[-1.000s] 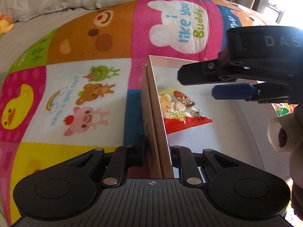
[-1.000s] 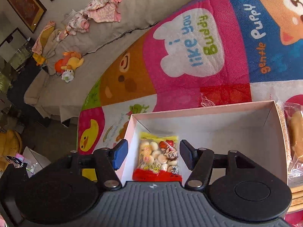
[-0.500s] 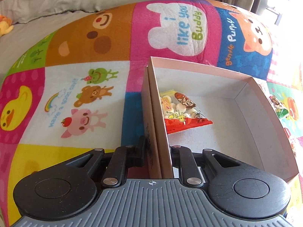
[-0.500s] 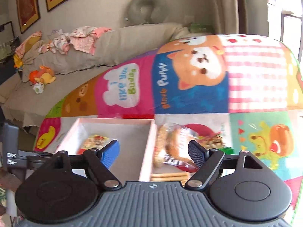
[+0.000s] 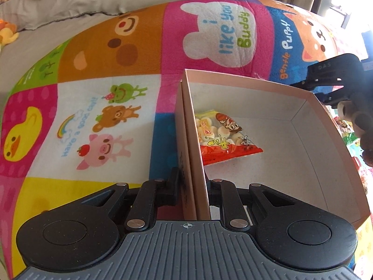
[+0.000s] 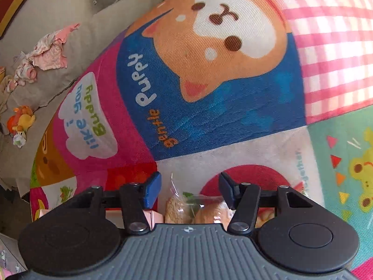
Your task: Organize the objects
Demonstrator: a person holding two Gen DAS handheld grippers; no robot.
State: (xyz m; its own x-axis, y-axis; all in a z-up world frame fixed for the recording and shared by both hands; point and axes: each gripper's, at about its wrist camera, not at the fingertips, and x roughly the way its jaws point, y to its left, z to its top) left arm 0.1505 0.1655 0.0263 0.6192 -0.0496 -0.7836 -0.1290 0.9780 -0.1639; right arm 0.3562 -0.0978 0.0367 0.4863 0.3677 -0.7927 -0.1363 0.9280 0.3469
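pink cardboard box [image 5: 268, 86] wall is sitting clamped in the left claw [image 5: 191, 187], unmoved since a second ago – the red snack bag [image 5: 223, 137] is lying inside it. the right claw [image 6: 190, 190] has swung off the box and is closing, pads not yet pressing the clear cookie packet [image 6: 186, 207] lying between them on the quilt [image 6: 209, 107].
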